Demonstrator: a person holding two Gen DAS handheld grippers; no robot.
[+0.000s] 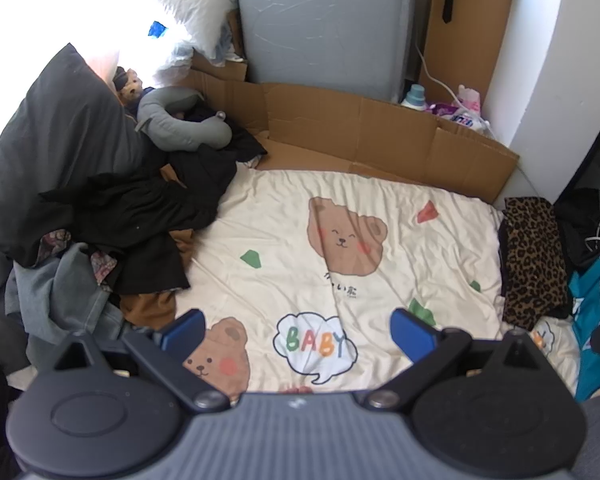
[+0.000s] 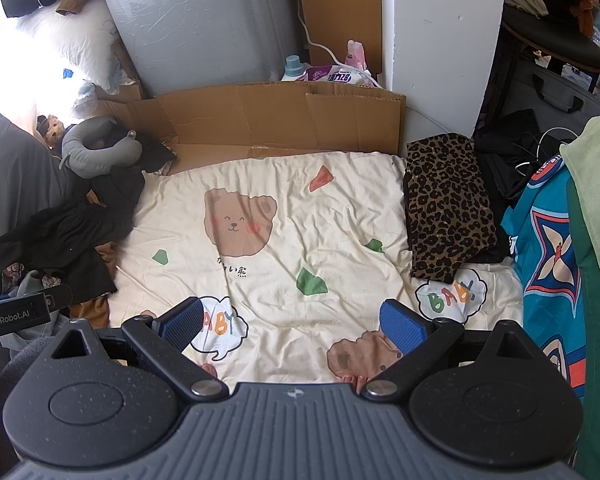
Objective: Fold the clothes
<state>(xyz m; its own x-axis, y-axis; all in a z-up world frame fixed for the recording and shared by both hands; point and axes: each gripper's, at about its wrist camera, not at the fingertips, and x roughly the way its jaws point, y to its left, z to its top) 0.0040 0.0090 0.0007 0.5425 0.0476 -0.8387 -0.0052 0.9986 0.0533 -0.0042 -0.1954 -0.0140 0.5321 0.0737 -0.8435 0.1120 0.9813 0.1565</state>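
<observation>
The left gripper (image 1: pixel 298 330) and right gripper (image 2: pixel 292 322) both gape wide and hold nothing, tilted down over the cream bear-print sheet (image 1: pixel 300 248). A folded leopard-print garment (image 2: pixel 448 204) lies at the sheet's right edge, its long axis running from upper to lower frame. Rumpled dark clothes (image 1: pixel 140 220) heap at left.

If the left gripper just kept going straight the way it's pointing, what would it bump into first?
Most likely the cream bear-print blanket. The left gripper is open and empty, angled down at a bare stretch near the "BABY" cloud. The pile of dark clothes lies off to its left.
</observation>
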